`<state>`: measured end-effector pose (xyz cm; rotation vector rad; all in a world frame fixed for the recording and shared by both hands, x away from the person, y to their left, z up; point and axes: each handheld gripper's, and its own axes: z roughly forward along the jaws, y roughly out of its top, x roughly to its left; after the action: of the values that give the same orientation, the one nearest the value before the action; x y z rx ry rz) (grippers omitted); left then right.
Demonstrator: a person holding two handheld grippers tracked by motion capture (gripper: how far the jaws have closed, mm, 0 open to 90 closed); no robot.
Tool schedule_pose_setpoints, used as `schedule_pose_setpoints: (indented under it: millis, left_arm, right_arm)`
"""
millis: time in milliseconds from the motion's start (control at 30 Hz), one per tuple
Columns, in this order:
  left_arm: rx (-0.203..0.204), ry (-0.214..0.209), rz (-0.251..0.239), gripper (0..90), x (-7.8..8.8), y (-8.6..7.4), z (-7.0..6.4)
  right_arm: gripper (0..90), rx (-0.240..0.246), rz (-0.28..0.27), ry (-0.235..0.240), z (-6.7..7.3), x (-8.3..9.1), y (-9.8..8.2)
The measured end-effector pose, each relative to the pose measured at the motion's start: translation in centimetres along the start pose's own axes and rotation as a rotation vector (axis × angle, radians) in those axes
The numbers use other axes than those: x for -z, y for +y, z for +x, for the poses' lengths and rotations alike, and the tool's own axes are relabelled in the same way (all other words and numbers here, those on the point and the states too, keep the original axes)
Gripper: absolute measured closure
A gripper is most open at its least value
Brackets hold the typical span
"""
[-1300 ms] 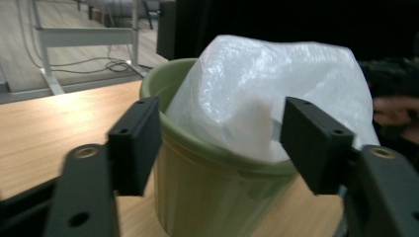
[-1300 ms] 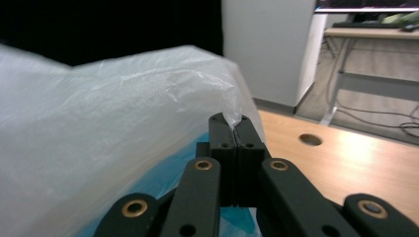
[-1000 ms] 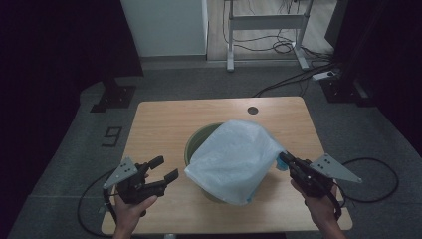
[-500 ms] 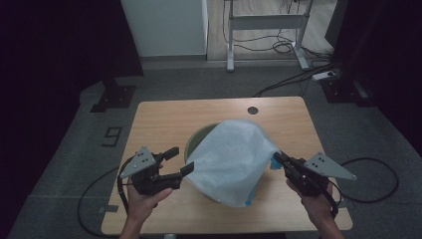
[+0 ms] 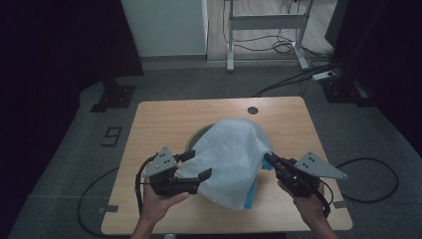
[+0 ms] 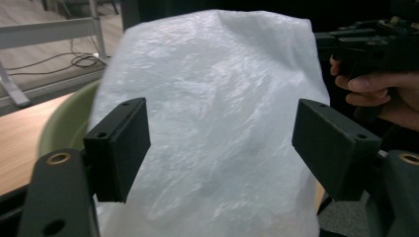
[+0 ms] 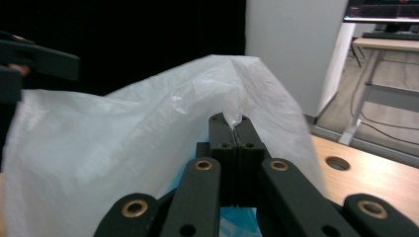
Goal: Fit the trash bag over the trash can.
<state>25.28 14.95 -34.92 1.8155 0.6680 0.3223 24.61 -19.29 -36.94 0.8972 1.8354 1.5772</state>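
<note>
**Operator:** While the white plastic bag (image 5: 230, 162) hangs over the green bowl (image 5: 195, 140) at lower centre of the high view, which way does its long axis run?

**Inspector:** From the bowl at upper left down toward the near edge of the surface (image 5: 164, 119), with the bag's lower end at lower centre of the frame. A blue piece (image 5: 252, 191) shows under its right edge.

**Operator:** State of each gripper?

**Inspector:** Right gripper (image 5: 269, 159): jaws fully closed, pinching a fold of the bag's edge; the right gripper view shows the film caught at the jaw tips. Left gripper (image 5: 195, 166): jaws wide apart and just now opening further, bag film between them, pads not pressing on it.

**Operator:** Any readable marking?

**Inspector:** A "9" (image 5: 112, 135) on the floor, left of the surface. No print can be read on the bag.

**Operator:** Differences between views?

**Inspector:** The left gripper view shows the bowl's rim beside the bag, at left of frame. The high view shows the round hole (image 5: 253, 110) in the surface, seen also at right in the right gripper view.
</note>
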Motion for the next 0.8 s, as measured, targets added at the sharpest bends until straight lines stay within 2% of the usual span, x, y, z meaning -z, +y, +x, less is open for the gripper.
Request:
schedule_pose_setpoints:
  millis: [200,433,667,800]
  left_arm:
    - [-0.021,-0.022,0.027,20.3,-0.7,-0.1,-0.7]
    - [-0.01,-0.015,0.039,20.0,-0.9,-1.0,-0.5]
    - [0.0,0.014,0.014,19.1,-0.9,-2.3,-0.7]
    - [-0.034,0.041,0.025,19.1,-1.6,-3.2,-1.6]
  right_arm:
    - [87.9,0.019,0.0,0.04,1.4,-0.7,0.5]
    - [87.9,0.013,0.004,0.037,1.4,-0.8,0.4]
    - [87.9,0.002,0.004,0.033,1.1,-0.7,0.1]
    - [87.9,-0.006,0.003,0.038,1.3,-0.7,0.0]
